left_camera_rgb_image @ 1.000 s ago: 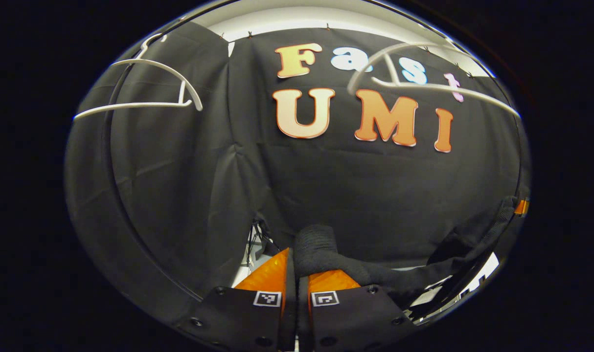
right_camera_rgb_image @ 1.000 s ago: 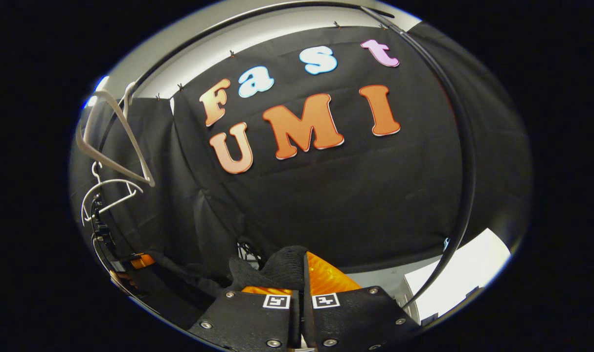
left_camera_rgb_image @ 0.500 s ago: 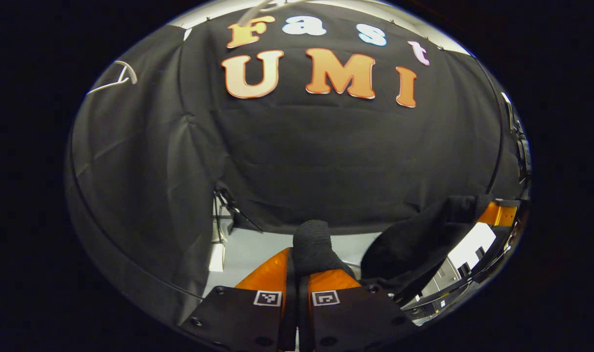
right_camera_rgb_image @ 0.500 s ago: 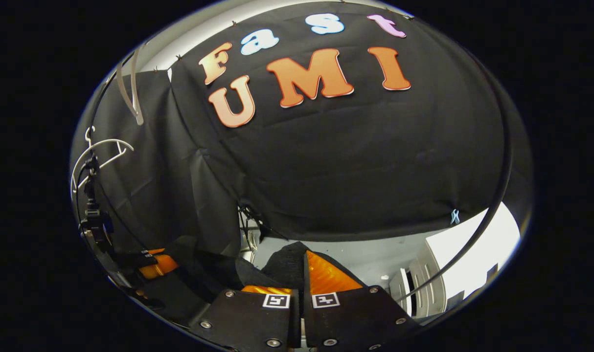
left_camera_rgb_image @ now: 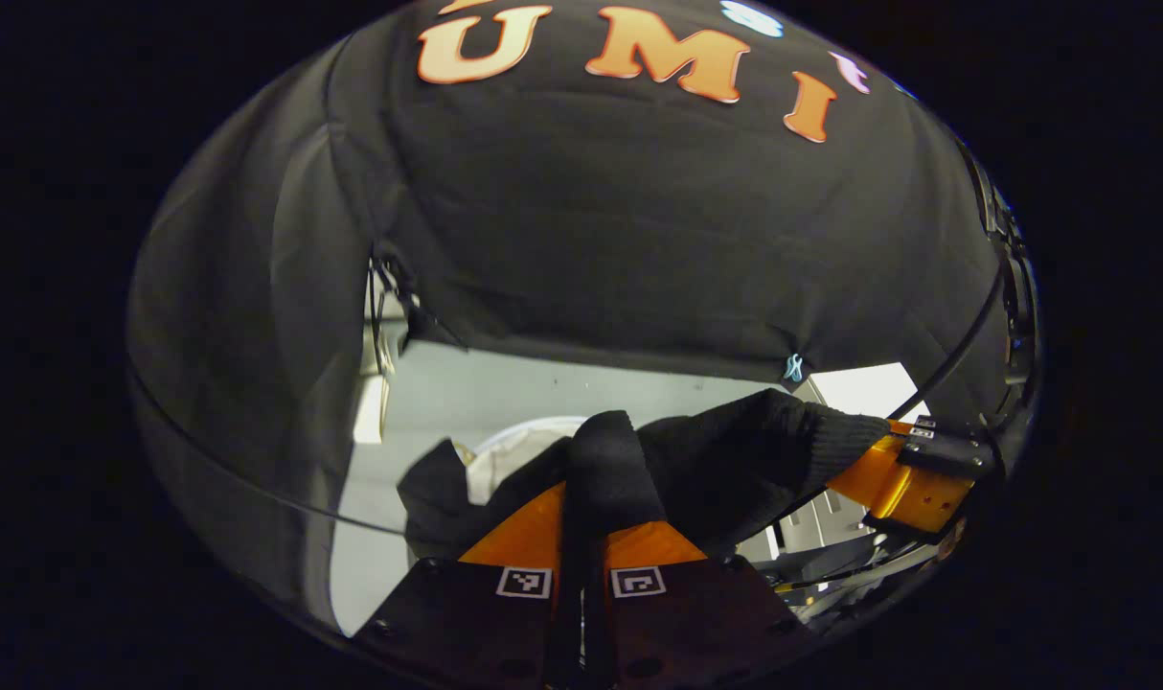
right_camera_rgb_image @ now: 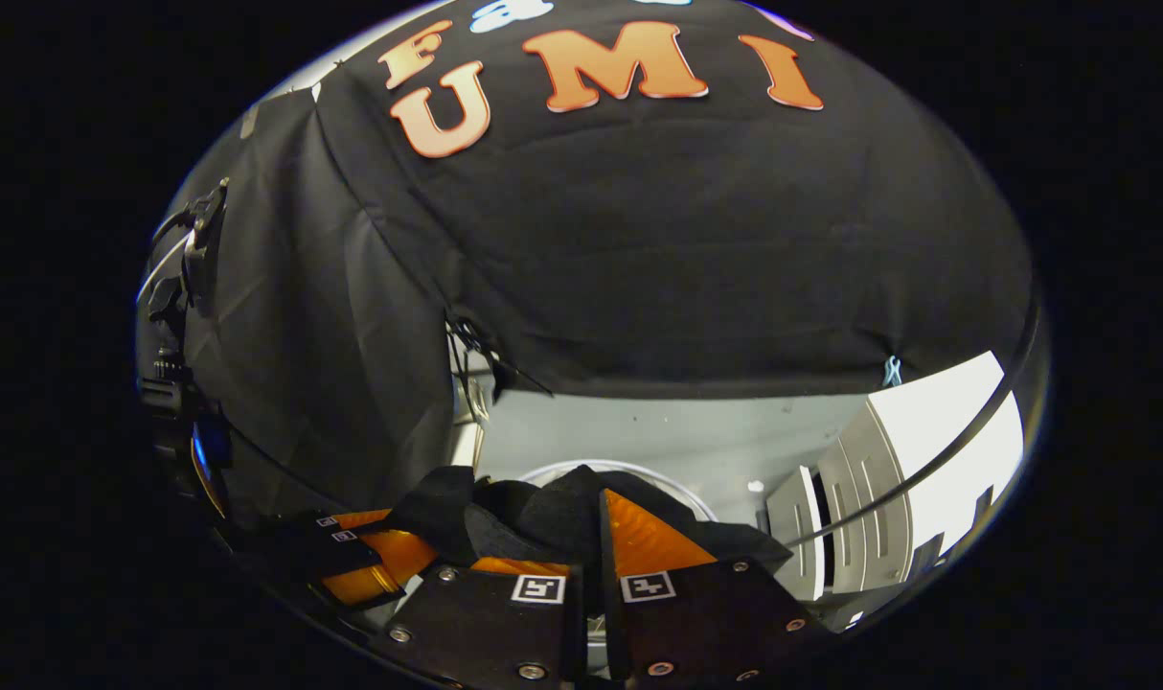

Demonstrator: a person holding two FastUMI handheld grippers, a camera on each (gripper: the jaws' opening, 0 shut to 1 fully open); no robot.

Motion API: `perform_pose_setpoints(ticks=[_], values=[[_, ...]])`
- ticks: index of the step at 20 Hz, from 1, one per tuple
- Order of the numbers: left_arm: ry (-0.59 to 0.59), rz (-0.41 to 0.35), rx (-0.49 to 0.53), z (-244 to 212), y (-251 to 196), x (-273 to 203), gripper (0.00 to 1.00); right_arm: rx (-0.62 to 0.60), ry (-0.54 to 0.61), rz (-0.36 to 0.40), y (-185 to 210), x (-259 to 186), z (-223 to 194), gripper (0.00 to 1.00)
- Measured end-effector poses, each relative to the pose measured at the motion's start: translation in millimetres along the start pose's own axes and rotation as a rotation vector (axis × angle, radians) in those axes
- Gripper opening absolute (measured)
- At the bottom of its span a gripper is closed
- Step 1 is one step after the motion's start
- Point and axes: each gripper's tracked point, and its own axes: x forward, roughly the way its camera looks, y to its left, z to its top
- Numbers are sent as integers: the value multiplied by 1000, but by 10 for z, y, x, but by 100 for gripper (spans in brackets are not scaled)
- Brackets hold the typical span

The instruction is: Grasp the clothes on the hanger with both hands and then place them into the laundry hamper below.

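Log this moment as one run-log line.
stage: carry to hamper | left gripper: shut on black garment | right gripper: shut on black garment | laundry hamper: white rim below garment | release: pending

Black garment (left_camera_rgb_image: 735, 460) hides most of the white hamper's rim (left_camera_rgb_image: 519, 436).

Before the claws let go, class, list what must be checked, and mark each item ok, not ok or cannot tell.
1. Left claw shut on the black garment: ok.
2. Right claw shut on the garment: ok.
3. Garment spans both claws: ok.
4. White hamper rim lies below the garment: ok.
5. Garment already down inside the hamper: not ok.
6. Loose hem clear of the rim: cannot tell.
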Motion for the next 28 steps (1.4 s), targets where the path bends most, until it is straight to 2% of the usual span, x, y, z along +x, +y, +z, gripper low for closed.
perform_pose_setpoints(ticks=[1,4,6,7,8,11,12,13,14,15,17,21,24,28], values=[[37,15,0,-108,36,42,7,-4,23,-9,11,44,-66,7],[102,30,3,-372,123,85,14,-1,64,-23,8,83,-182,10],[99,37,-9,-379,132,82,20,-1,70,-36,-24,32,-196,13],[93,38,-16,-354,145,75,29,2,67,-38,-32,30,-181,29],[89,43,-19,-333,183,47,41,3,70,-45,-50,6,-186,26],[68,50,-28,-228,250,-67,71,6,69,-53,-60,-94,-171,37],[60,55,-29,-212,304,-99,82,2,68,-63,-63,-107,-183,46],[53,67,-31,-215,361,-133,92,-7,71,-76,-70,-147,-202,63],[49,74,-31,-194,413,-192,99,-17,70,-93,-94,-190,-216,71],[43,90,-31,-180,469,-256,100,-26,62,-106,-88,-222,-201,88],[15,114,-37,-134,622,-400,99,-38,44,-128,-32,-338,-180,92],[-85,168,-26,36,1034,-840,99,-98,-24,-159,202,-680,-55,93],[-163,183,-61,233,1334,-1281,99,-125,-74,-167,467,-957,48,93],[-303,201,-48,625,1723,-1922,98,-137,-152,-166,890,-1364,276,93]])
